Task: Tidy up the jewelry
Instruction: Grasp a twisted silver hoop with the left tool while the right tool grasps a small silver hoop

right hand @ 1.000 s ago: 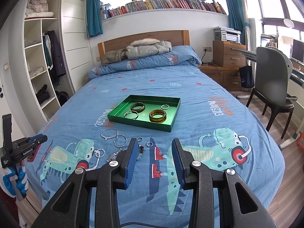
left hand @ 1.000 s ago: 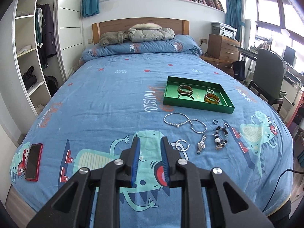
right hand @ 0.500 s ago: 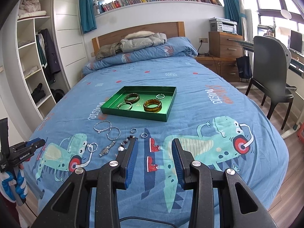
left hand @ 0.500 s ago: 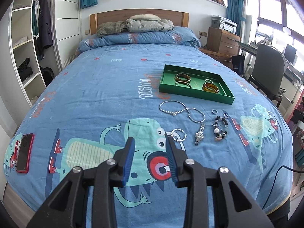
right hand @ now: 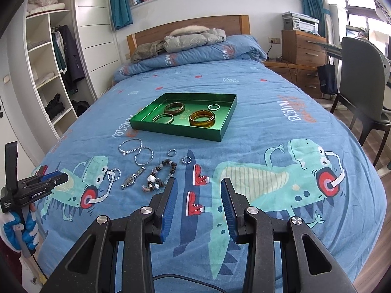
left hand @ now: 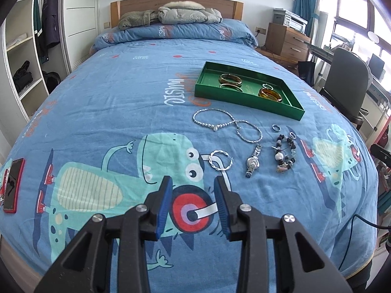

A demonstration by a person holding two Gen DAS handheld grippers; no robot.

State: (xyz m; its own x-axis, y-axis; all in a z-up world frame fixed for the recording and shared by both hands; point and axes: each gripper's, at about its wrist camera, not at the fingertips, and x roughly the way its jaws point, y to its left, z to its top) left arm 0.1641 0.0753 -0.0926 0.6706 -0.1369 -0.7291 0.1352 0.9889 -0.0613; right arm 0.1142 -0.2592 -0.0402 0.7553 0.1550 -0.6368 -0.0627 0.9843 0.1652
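A green tray (left hand: 246,101) (right hand: 180,131) on the blue bed holds several bangles and a small ring. In front of it lie a pearl necklace (left hand: 212,120) (right hand: 129,145), a thin chain (left hand: 249,134), a twisted silver bangle (left hand: 220,163) (right hand: 114,174), a watch (left hand: 253,163) (right hand: 132,178), a beaded bracelet (left hand: 284,156) (right hand: 160,174) and two small rings (left hand: 276,128) (right hand: 186,160). My left gripper (left hand: 193,186) is open and empty, just short of the silver bangle; it also shows in the right wrist view (right hand: 51,179). My right gripper (right hand: 198,188) is open and empty, right of the beaded bracelet.
A red phone (left hand: 13,185) lies at the bed's left edge. A folded duvet and jackets (left hand: 171,17) sit at the headboard. A grey chair (right hand: 359,83) and a wooden drawer unit (right hand: 303,48) stand to the right, a white wardrobe (right hand: 48,73) to the left.
Both grippers have moved forward and lower over the bed toward the loose jewelry. My left gripper's jaws have opened wider. The jewelry has not moved.
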